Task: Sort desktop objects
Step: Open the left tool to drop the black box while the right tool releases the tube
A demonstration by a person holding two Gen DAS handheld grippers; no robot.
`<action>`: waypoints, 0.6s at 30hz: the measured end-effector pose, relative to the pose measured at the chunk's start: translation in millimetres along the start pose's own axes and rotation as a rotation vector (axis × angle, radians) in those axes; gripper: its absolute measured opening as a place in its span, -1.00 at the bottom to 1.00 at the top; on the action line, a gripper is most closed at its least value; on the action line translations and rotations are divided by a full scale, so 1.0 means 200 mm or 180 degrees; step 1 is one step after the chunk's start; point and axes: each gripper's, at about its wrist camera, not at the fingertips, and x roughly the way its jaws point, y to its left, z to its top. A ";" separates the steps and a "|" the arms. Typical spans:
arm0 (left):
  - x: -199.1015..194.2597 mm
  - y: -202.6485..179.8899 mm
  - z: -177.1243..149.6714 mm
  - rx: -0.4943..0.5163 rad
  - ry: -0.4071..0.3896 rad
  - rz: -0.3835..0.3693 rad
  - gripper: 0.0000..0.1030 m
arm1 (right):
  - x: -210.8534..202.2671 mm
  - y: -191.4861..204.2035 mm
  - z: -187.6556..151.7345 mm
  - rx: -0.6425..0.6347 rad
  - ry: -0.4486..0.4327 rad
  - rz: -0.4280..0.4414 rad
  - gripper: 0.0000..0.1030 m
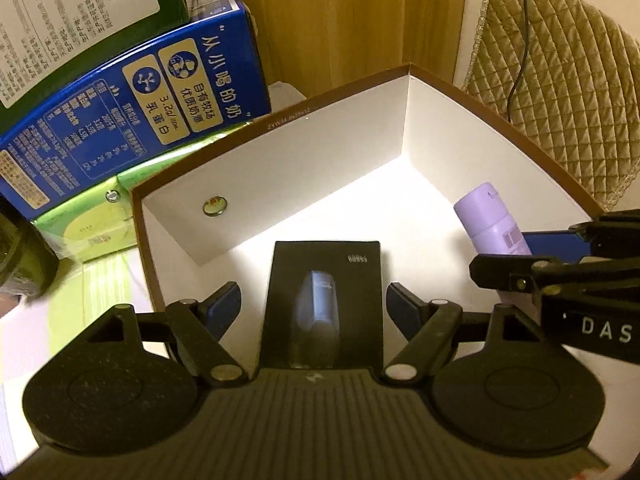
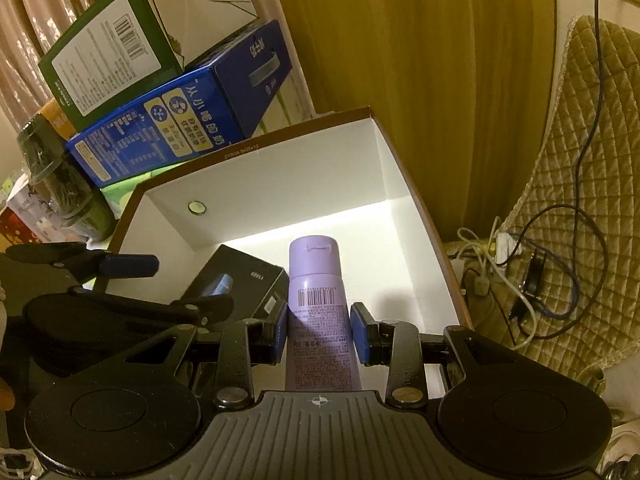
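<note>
A white box with a brown rim (image 1: 408,120) stands open in front of me; it also shows in the right wrist view (image 2: 376,160). A black carton (image 1: 324,292) lies on its floor between the fingers of my left gripper (image 1: 314,304), whose blue pads stand wide of the carton's sides. My right gripper (image 2: 320,334) holds a purple tube (image 2: 316,292) over the box, left pad against it, a slight gap at the right pad. The tube (image 1: 492,220) and right gripper (image 1: 560,260) show at the right in the left wrist view. The carton (image 2: 240,284) lies left of the tube.
Stacked cartons stand left of the box: a blue milk carton (image 1: 132,120), a green box (image 1: 60,12) above, a light green one (image 1: 92,224) below. A quilted chair back (image 1: 560,92) and cables (image 2: 540,280) are to the right. A wooden panel (image 2: 420,60) is behind.
</note>
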 end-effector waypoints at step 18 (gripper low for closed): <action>-0.02 0.02 -0.03 0.0093 0.0005 0.0092 0.50 | 0.07 0.01 0.01 -0.0003 0.0030 0.0054 -0.16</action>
